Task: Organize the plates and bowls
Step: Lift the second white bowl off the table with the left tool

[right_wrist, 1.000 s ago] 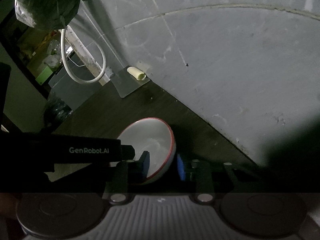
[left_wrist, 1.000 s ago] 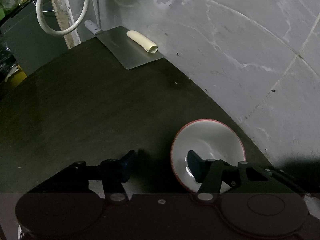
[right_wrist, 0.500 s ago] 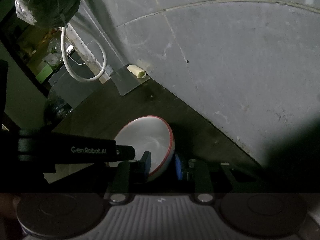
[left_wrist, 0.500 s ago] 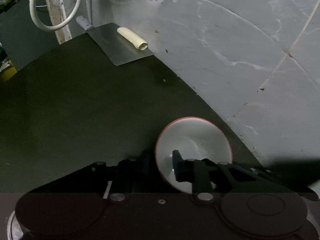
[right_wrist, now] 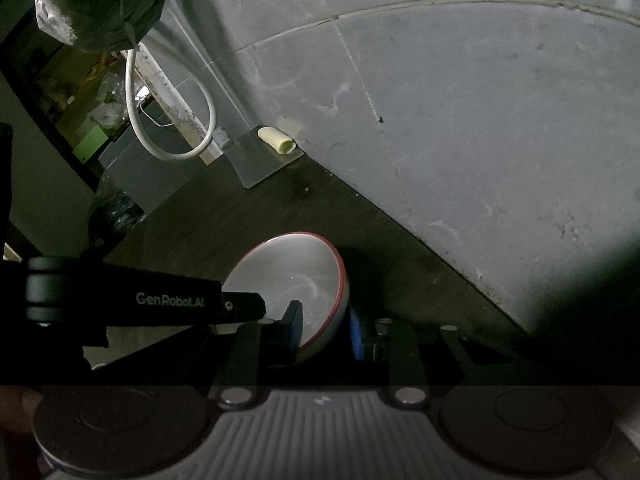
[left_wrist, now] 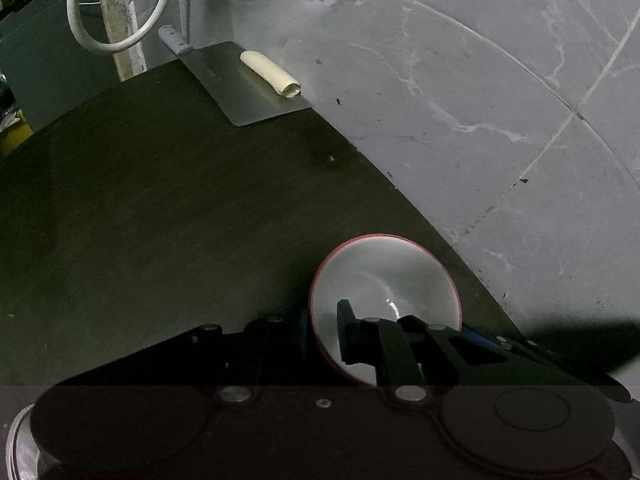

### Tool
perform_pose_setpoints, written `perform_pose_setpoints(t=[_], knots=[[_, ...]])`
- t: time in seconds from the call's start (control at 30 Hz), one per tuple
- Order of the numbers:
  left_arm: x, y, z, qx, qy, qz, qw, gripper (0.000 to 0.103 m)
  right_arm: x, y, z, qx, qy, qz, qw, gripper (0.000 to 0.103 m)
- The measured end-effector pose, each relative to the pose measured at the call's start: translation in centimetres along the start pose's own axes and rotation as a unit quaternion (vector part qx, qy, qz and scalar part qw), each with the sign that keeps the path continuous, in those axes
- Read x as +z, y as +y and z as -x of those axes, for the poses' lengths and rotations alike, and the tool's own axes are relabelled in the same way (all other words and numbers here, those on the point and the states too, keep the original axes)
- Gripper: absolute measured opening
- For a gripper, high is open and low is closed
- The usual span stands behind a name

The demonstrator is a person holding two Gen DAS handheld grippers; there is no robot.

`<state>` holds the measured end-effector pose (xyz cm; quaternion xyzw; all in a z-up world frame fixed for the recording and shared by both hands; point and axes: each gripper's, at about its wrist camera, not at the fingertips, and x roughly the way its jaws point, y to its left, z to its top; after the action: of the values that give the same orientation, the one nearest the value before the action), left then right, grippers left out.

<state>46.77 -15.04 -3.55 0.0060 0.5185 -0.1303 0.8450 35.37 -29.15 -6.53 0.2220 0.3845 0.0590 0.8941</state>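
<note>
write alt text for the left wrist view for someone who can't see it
The left tool is closing on the near rim of a white ceramic bowl with a red edge, one finger inside and one outside, on a dark countertop beside a grey tiled wall. At the far corner lies a steel cleaver with a pale rolled tube on its blade.

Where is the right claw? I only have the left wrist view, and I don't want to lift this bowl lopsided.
Observer: The right claw straddles the bowl rim, with one finger inside and its blue pad outside.
Operator: Opposite mine?
Observer: Roughly. Your left claw, jaws closing with the rim between them, is at the rim's other side.
Operator: Anything up high?
Observer: A green bag hangs at the upper left, well away from the bowl.
</note>
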Motion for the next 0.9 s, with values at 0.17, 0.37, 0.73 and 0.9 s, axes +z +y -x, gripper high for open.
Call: perform_pose_setpoints(t=[0.17,0.37,0.73,0.9], knots=[[-0.08,0.00,0.09,0.001,-0.002,-0.001,1.0000,0.013,-0.08,0.06,0.07,0.000,0.000,0.003,1.000,0.026],[-0.36,0.17,0.27,-0.001,-0.005,-0.001,1.0000,0.011,-0.14,0.05,0.07,-0.001,0.000,0.005,1.000,0.025],[-0.90,0.16,0.37,0.003,-0.003,-0.004,1.0000,0.009,-0.08,-0.06,-0.11,0.002,0.001,0.002,1.000,0.023],[-0.81,-0.02,0.46,0.006,-0.007,-0.006,0.9999,0.009,0.10,-0.19,-0.03,0.002,0.002,0.005,1.000,0.023]])
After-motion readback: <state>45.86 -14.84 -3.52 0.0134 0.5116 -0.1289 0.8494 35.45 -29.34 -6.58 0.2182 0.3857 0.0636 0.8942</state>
